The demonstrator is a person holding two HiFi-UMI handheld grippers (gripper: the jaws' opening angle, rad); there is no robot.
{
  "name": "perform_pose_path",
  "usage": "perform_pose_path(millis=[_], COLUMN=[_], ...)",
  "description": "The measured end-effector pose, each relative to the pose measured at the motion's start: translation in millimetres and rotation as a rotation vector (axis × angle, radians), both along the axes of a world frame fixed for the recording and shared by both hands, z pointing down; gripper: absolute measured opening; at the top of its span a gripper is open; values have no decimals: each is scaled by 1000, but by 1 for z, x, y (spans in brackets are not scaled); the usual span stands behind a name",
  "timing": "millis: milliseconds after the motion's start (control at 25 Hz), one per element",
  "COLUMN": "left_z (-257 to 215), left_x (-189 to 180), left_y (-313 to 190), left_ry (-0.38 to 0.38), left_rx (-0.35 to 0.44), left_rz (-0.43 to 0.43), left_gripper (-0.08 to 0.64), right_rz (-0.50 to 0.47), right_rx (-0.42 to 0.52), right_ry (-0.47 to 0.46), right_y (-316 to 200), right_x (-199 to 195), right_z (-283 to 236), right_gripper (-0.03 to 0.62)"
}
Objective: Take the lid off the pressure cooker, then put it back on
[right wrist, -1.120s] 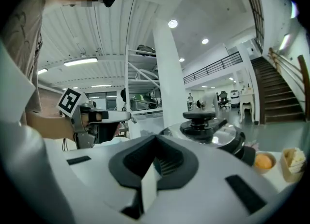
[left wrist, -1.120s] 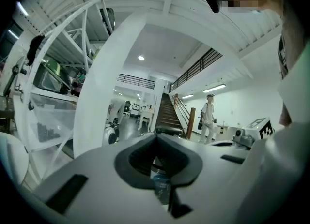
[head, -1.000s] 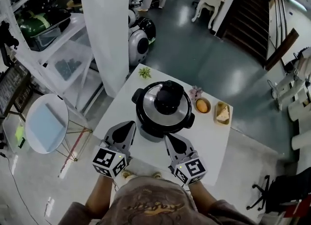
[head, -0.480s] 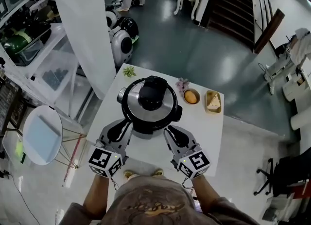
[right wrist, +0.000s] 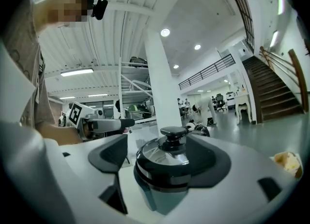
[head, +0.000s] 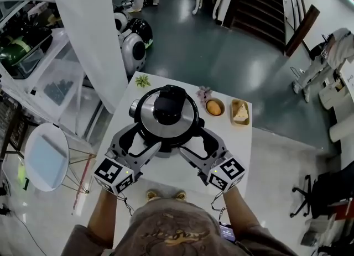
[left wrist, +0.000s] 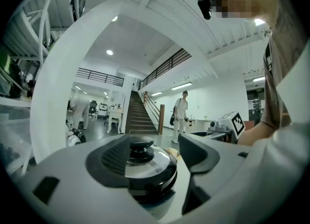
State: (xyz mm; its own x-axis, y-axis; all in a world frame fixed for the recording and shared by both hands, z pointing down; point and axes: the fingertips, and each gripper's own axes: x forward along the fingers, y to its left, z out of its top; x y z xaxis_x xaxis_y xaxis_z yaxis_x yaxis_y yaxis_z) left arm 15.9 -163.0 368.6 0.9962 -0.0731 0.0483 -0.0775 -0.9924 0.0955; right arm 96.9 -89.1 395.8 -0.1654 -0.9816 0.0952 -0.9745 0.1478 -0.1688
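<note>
Standing on the white table (head: pixel 238 144), toward its far left part, the pressure cooker (head: pixel 145 139) is seen with its lid (head: pixel 177 126) seated flat on the pot. A black knob (head: pixel 167 105) rises from the middle of the shiny lid.

The left gripper (head: pixel 138 141) is held at the near left side of the cooker, and the right gripper (head: pixel 199 145) at the near right side, both pointing roughly level toward it. The 2 marker cubes are turned toward the person.

The jaws of the left gripper have just been opening and are now spread wide. In the left gripper view, the cooker is framed in the gap between them, but no pad is pressed on it and nothing is gripped. The jaws of the right gripper have just been opening too and stand equally wide. In the right gripper view, the lid and knob are seen in the gap, again with no pad closed on them. In the head view, each gripper's inner finger lies close under the cooker's near rim; whether it touches cannot be told.

To the right of the cooker, a small bowl (head: pixel 214 107) with something orange in it and a dish (head: pixel 240 112) of pale yellow food are set side by side. A small green plant (head: pixel 142 81) is placed at the table's far left corner, and a small pinkish thing (head: pixel 204 92) lies just behind the bowl.
</note>
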Motion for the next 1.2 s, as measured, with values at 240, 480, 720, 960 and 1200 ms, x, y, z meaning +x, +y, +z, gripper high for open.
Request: perform_pose_path(millis=[240,480,720,960,1200], left_z=[3,16,30,39,46], left_x=[16,37,63,84,91], left_y=[-17,-43,-57,-65,-64], left_ry=[-15,-54,-108,-148,-181], left_rx=[16,49,83,106,127], left_rz=[53,112,202,296,373], left_gripper=[319,319,313,302,299], right_rz=[-32,-71,-109,-152,-163], right_rx=[-26,-49,-81,-141,-188], right_ry=[42,86,138,174,247], right_y=[-20,-54,-86,-102,-112], right_x=[10,20,30,30,31], right_z=[3,10,13,20,25], right_gripper=[370,363,351,311,302])
